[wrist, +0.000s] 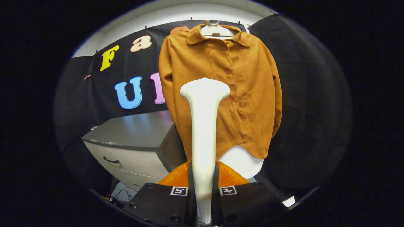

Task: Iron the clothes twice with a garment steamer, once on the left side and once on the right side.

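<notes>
Gripper [204, 192] fingers pinch steamer [204, 126] handle, probably light and rigid; head at 12 o'clock nears soft shirt [246, 88], contact unclear, hanging limp on hanger [215, 31].

No readable words, brands or numbers on the mustard-brown buttoned shirt [221, 94], the white garment steamer [203, 126] or the grey drawer cabinet [132, 142], two square black-and-white coded marker tags [179, 190] on the gripper [203, 189], its fingers closed on the steamer handle
</notes>
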{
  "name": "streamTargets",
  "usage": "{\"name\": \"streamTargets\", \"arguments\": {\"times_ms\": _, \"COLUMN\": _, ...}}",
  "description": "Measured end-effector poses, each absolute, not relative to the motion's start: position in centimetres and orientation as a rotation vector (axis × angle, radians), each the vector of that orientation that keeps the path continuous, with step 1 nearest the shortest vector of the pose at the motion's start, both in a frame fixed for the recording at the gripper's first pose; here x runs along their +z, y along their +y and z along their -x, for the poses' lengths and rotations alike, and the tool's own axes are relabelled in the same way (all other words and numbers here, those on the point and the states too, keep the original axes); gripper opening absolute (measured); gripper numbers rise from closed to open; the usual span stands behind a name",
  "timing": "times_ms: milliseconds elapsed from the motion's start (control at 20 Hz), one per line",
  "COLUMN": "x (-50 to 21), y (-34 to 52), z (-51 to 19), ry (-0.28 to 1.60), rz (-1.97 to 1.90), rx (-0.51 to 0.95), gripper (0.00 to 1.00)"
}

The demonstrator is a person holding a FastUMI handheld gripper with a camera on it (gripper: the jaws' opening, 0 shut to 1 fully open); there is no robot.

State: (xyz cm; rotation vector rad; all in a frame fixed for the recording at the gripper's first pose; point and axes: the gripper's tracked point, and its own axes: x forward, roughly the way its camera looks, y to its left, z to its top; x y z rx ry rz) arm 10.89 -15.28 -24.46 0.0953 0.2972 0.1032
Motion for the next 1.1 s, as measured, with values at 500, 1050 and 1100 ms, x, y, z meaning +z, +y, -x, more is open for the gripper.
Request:
{"name": "streamTargets", "arguments": {"times_ms": 500, "x": -6.7, "y": -17.2, "z": -11.0, "ry": -0.047, "rz": -0.104, "rx": 0.116, "gripper": 0.21}}
{"name": "streamTargets", "arguments": {"times_ms": 1050, "x": -0.6, "y": -23.3, "z": -16.8, "ry": -0.174, "rz": -0.105, "rx": 0.071, "gripper": 0.20}}
{"name": "streamTargets", "arguments": {"times_ms": 1100, "x": -1.1, "y": -23.9, "z": -17.8, "ry": -0.168, "rz": -0.112, "rx": 0.070, "gripper": 0.21}}
